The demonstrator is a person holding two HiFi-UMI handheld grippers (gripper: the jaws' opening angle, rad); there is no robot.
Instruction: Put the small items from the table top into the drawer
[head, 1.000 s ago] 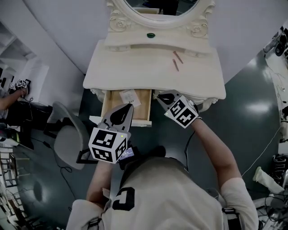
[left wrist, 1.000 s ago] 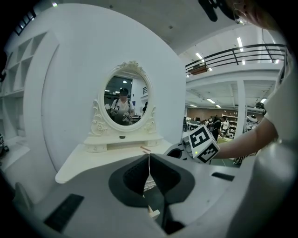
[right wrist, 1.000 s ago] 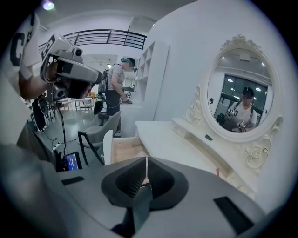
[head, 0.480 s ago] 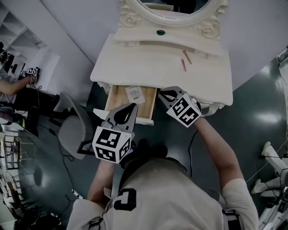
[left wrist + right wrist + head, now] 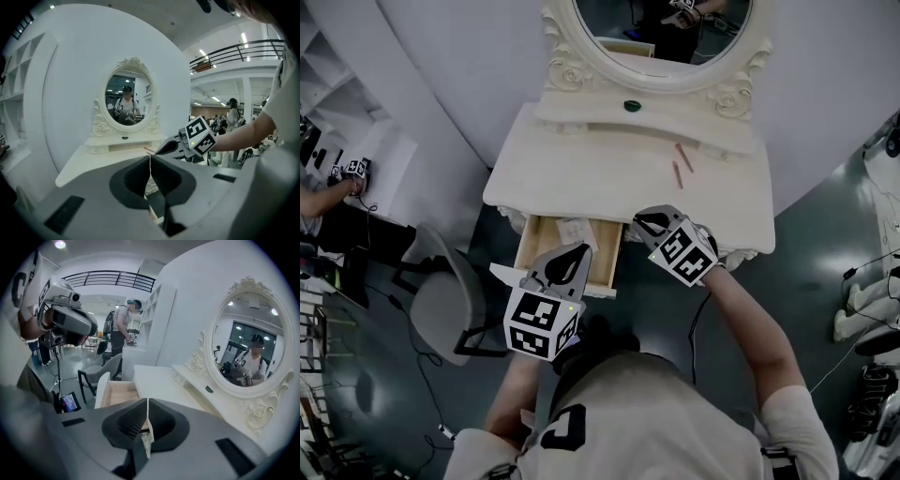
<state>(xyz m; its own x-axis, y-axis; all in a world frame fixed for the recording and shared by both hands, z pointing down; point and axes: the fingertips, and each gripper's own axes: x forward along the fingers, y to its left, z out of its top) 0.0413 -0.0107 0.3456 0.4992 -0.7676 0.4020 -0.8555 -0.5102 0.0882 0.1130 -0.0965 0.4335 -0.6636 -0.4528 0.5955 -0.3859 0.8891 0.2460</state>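
- The drawer (image 5: 536, 240) is open, a pale item (image 5: 575, 230) inside.
- Two reddish sticks (image 5: 680, 165) and a green piece (image 5: 631, 105) wait on the bench (image 5: 581, 173).
- Both the left claw (image 5: 577, 251) and right claw (image 5: 643, 221) are closed, empty.

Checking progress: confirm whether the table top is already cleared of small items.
No: two reddish sticks lie on the table top, and a green item sits below the mirror.

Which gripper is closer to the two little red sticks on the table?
Right. The right gripper sits at the table's front edge, just in front of the red sticks. The left gripper is over the open drawer, farther left.
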